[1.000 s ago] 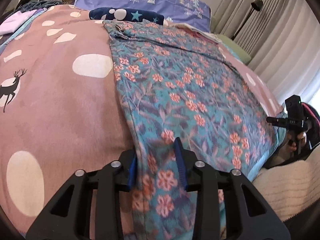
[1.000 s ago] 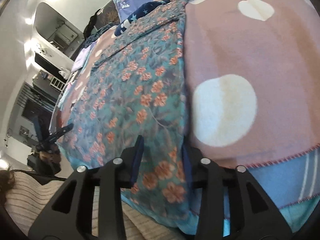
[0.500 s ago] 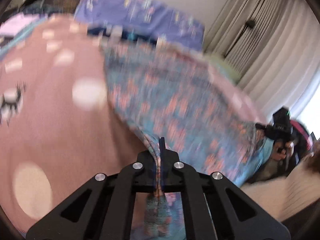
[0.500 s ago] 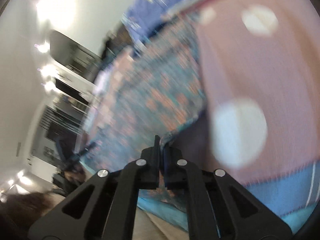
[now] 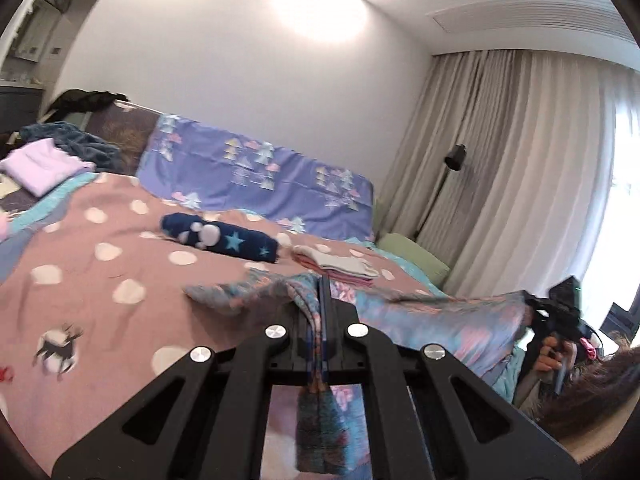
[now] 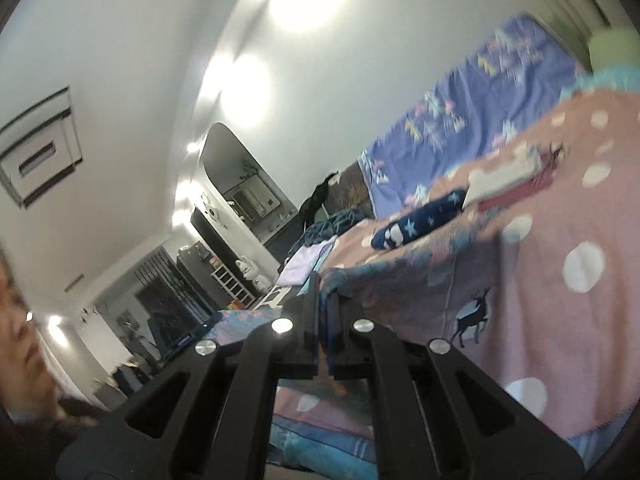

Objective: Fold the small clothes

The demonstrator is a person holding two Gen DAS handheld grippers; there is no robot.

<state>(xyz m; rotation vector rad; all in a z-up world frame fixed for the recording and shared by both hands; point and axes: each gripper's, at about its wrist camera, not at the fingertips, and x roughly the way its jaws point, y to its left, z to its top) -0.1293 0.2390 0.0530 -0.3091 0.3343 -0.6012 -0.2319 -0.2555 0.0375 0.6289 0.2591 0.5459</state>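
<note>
Left gripper (image 5: 322, 320) was clamped tight, fingers pinched together on a fold of the floral garment (image 5: 432, 320), w/ a tail of cloth hanging down behind the fingers toward the camera. From that grip the teal-and-pink fabric stretched off to the right, lifted clear of the bed, across to the right gripper (image 5: 560, 312) held in the person's hand (image 5: 554, 356) at the frame edge. Far end of the garment trailed down onto the pink blanket (image 5: 100, 280), just in front of the fingers.

Right wrist view: right gripper's fingers (image 6: 310, 312) were also squeezed shut on the same garment (image 6: 400, 280); cloth bunched between them, rest draped over the blanket (image 6: 560, 320) w/ its white dots & deer print. Fabric blurred there, edges hard to read.

Further back on the bed: a navy star-print roll (image 5: 224, 240) lay across the blanket, a small folded stack (image 5: 340, 266) of pale & pink pieces just right of it, well apart from the garment. Purple pillow (image 5: 260, 176) against the wall, lilac folded item (image 5: 40, 166) far left. Curtains (image 5: 520, 160) & a black lamp (image 5: 454, 158) stood to the right.
</note>
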